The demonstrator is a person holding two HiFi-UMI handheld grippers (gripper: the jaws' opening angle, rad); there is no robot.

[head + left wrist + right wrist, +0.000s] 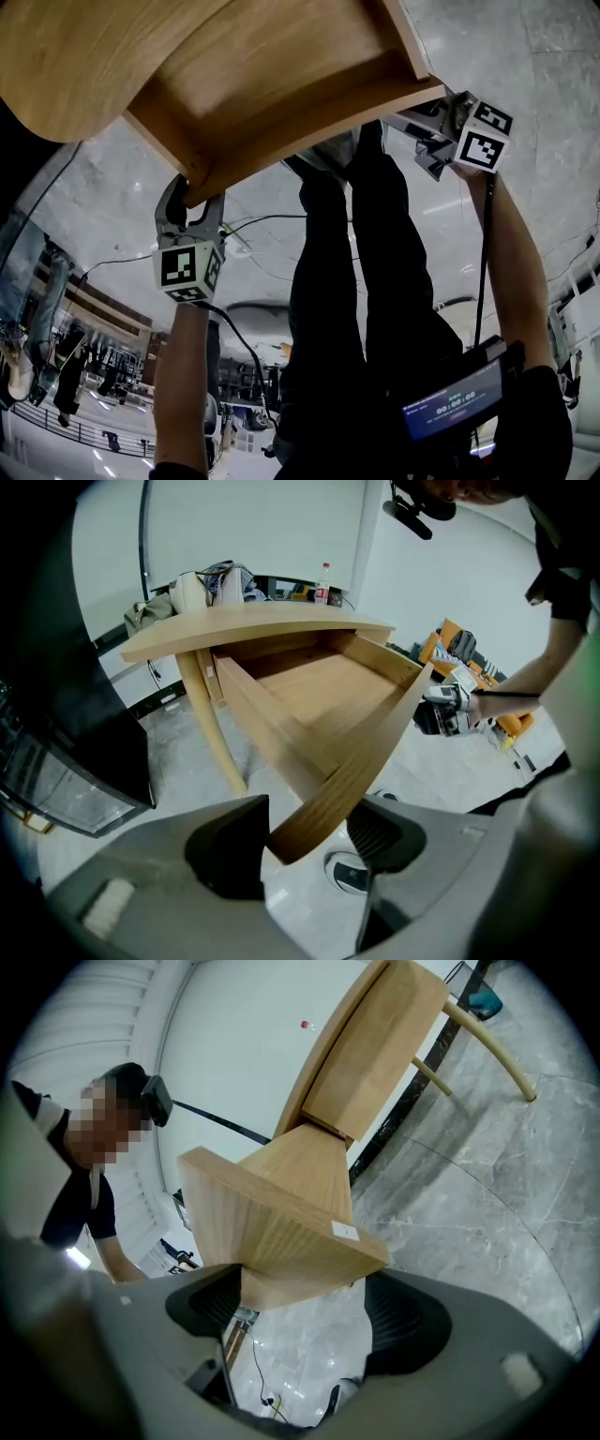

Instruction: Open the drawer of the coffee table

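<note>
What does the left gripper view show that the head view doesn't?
Left gripper view only: a table leg, a red-capped bottle and bags behind the tabletop, and both pads of the left gripper's tongs pressed on the end of the drawer front. Head view only: the marker cubes, the person's legs, a lit screen at the waist. Both: the drawer pulled out, with the right gripper at the front's other end.

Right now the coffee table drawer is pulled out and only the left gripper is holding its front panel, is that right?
No. The drawer is pulled out, but both grippers hold its front panel: the left gripper at one end and the right gripper at the other, as the right gripper view shows.
</note>
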